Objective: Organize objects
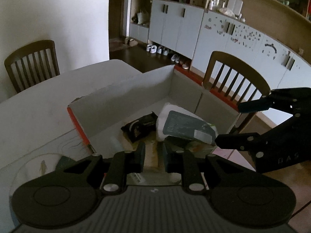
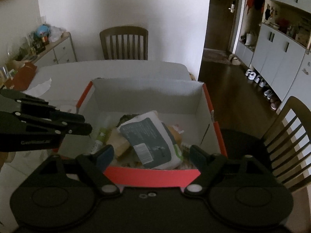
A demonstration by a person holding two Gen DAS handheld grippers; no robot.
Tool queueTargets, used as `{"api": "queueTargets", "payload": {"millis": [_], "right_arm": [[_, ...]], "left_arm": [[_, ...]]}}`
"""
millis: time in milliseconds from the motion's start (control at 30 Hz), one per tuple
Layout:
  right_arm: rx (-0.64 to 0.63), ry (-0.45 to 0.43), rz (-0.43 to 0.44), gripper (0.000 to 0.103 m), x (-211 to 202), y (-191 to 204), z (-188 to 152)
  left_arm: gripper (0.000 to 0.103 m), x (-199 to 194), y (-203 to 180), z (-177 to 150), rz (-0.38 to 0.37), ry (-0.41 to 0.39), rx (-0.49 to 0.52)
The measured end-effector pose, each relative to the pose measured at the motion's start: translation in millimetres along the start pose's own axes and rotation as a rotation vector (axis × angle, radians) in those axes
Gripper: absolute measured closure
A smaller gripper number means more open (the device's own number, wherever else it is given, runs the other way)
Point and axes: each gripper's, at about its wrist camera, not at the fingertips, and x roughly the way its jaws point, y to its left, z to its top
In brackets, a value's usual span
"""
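Left wrist view: left hand-held gripper (image 1: 154, 151) clamped on a tan object (image 1: 151, 155), poised just before the box (image 1: 124, 89); crowding may tip it out. Ahead: one black packet (image 1: 139, 127), one white pack (image 1: 186, 128). Right wrist view: right hand-held gripper (image 2: 150, 152) spread apart over the box's near wall; one green tube (image 2: 101, 136), two chairs (image 2: 124, 42).

Box (image 2: 147, 97) far half free; near half blocked by wipes pack (image 2: 151, 139) (tilted atop clutter).

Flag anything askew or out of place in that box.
The grey-labelled white pack lies tilted on top of the other items in the orange-edged box, not flat. No spill or damage is visible.
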Motion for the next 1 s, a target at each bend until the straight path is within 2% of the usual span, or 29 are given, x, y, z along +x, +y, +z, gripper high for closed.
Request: {"api": "queueTargets", "payload": {"millis": [233,300,333,367,433,700,800,900,933,1000], "right_arm": [[0.024,-0.049,0.025,0.013,-19,2,-2],[0.026,-0.063,0.025,0.013,-23,4,-3],[0.026,-0.073,0.025,0.012,-25,5,-4],[0.027,-0.081,0.024,0.012,-27,6,-4],[0.035,-0.098,0.026,0.011,-31,7,-6],[0.076,-0.179,0.036,0.001,-47,8,-15],[0.084,-0.205,0.043,0.000,-53,12,-18],[0.091,-0.222,0.042,0.000,-57,14,-18],[0.090,-0.224,0.039,0.000,-58,15,-19],[0.087,-0.226,0.036,0.000,-60,18,-19]], "left_arm": [[0.085,-18,4,-6,-0.010,-0.034,-0.052],[0.078,-24,4,-8,-0.009,-0.052,-0.060],[0.068,-28,4,-9,-0.013,-0.062,-0.062],[0.048,-32,4,-10,-0.016,-0.073,-0.065],[0.026,-40,3,-12,-0.011,-0.104,-0.066],[0.024,-59,3,-18,0.017,-0.141,-0.072],[0.020,-63,4,-22,0.010,-0.150,-0.076],[0.007,-65,5,-25,0.030,-0.152,-0.081],[0.000,-66,5,-27,0.037,-0.152,-0.079],[0.000,-68,5,-29,0.037,-0.158,-0.083]]}}
